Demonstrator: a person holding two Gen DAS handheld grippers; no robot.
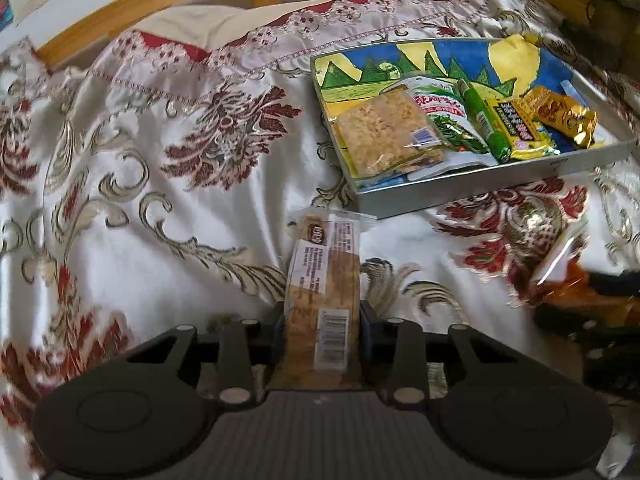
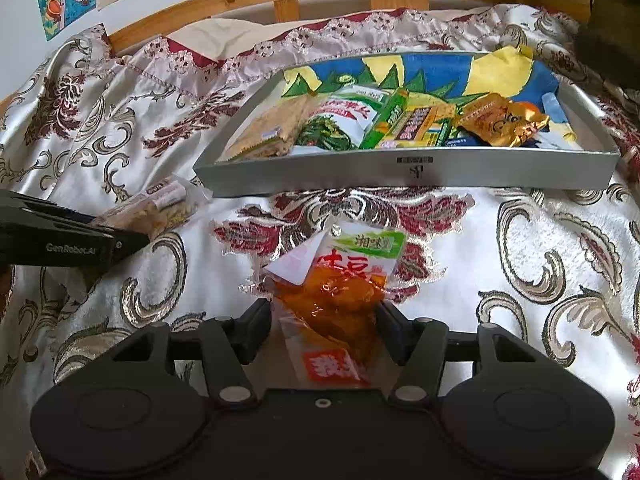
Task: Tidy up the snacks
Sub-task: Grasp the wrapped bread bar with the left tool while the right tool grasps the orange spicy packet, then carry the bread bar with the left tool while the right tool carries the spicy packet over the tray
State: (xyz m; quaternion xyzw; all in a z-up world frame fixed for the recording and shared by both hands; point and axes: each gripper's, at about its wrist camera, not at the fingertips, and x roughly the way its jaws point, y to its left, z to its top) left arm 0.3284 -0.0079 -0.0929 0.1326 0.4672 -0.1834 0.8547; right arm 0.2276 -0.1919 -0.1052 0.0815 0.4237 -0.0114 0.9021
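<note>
The left gripper (image 1: 323, 320) clamps a long cracker packet (image 1: 326, 292) above the floral bedspread (image 1: 160, 184). The right gripper (image 2: 325, 322) grips an orange snack pouch (image 2: 340, 296), near side of the grey tray (image 2: 408, 178), which holds several snacks on the far right.

Bright daylight glare on the satin bedspread (image 1: 160, 184); strong fisheye bending at edges; motion blur in left view.
</note>
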